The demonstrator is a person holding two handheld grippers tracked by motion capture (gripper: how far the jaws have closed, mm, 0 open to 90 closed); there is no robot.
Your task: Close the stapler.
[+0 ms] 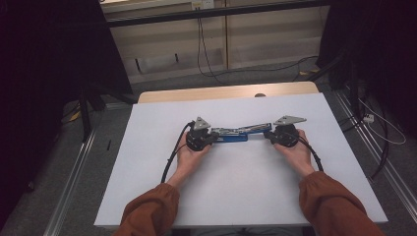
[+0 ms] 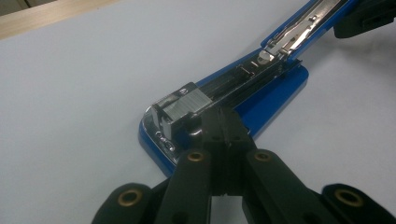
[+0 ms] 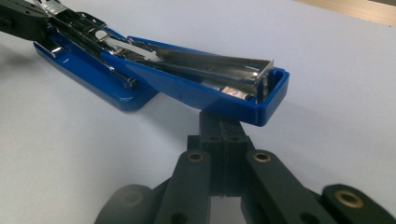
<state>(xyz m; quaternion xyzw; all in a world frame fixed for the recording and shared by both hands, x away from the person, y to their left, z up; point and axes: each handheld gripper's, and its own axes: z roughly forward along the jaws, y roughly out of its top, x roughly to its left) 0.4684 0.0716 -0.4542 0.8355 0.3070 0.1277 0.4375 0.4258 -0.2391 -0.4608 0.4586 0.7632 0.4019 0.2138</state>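
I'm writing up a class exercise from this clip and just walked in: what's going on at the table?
A person seated at a white table works on a blue stapler that lies opened flat, with a gripper in each hand. The left gripper, jaws together, presses at the front of the staple tray, where a block of staples sits. The right gripper, jaws also together, is under the tip of the swung-open top arm, at the other end. Whether either pinches anything is unclear.
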